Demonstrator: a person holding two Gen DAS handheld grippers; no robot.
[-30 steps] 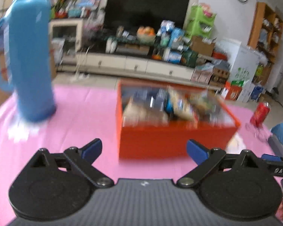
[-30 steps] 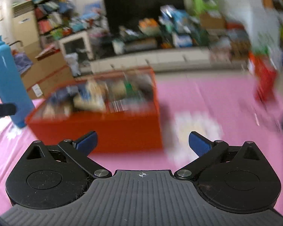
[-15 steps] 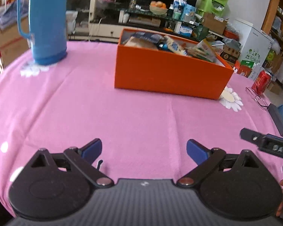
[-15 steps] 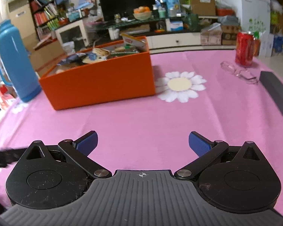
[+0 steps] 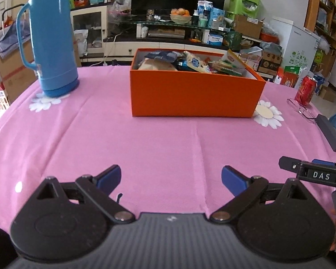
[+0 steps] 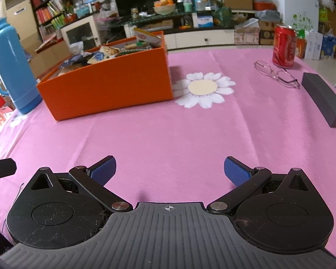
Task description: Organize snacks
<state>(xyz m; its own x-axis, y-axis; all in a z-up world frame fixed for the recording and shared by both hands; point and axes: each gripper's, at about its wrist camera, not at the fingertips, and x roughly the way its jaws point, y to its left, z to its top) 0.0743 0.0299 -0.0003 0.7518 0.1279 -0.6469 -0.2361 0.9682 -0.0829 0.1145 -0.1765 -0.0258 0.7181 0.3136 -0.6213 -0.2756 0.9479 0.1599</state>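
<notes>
1. The open orange cardboard box (image 5: 197, 96) packed with snack packets (image 5: 190, 63) sat on the pink daisy-print tablecloth (image 5: 145, 139), its long side running across my left view.
2. It lay well beyond my left gripper (image 5: 170, 176) and right gripper (image 6: 169, 170).
3. Both jaws stood wide apart, holding nothing.

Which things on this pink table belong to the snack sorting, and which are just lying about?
Job:
- open orange cardboard box
- mixed snack packets inside it

Lying about:
- tall blue plastic thermos flask
- red drink can
- thin wire-framed glasses
- long dark grey rectangular case
</notes>
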